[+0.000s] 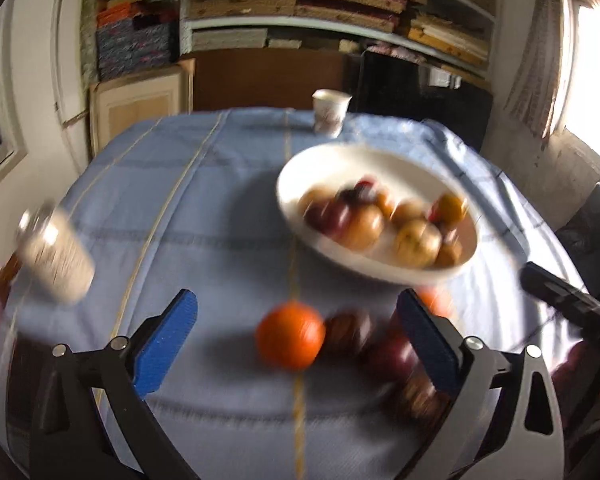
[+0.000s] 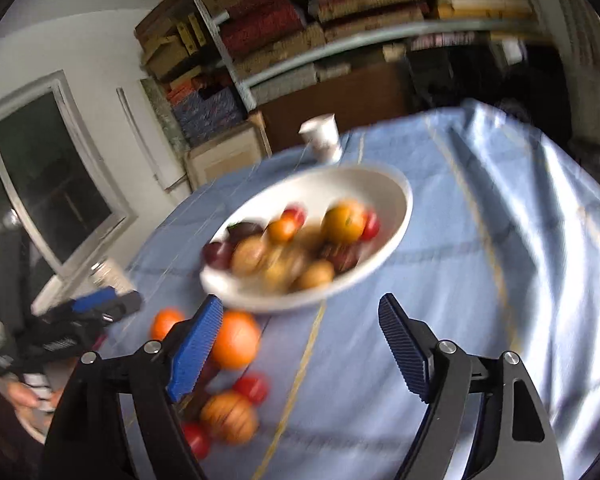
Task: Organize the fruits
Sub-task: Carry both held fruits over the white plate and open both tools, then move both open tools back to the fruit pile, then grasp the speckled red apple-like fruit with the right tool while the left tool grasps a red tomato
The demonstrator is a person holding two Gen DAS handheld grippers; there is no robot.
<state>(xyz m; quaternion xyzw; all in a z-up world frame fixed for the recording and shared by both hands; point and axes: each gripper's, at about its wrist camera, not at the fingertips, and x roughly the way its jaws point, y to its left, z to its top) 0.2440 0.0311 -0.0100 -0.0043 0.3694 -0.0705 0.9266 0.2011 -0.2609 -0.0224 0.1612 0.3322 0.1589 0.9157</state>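
Note:
A white bowl (image 1: 300, 184) holds several yellow, orange and dark red fruits on the blue tablecloth; it also shows in the right wrist view (image 2: 396, 200). Loose fruits lie in front of it: an orange (image 1: 290, 336), dark red fruits (image 1: 346, 332) and more by the right finger. My left gripper (image 1: 298, 344) is open and empty, just above the orange. My right gripper (image 2: 300, 348) is open and empty near the bowl's front rim; an orange (image 2: 236, 338) and several red and orange fruits (image 2: 228, 416) lie by its left finger. The left gripper (image 2: 100, 304) shows at the left edge.
A paper cup (image 1: 330, 112) stands behind the bowl, also in the right wrist view (image 2: 322, 136). A glass jar (image 1: 56, 256) stands at the table's left. Shelves with stacked boxes fill the back wall. The right gripper's body (image 1: 560, 300) shows at the right edge.

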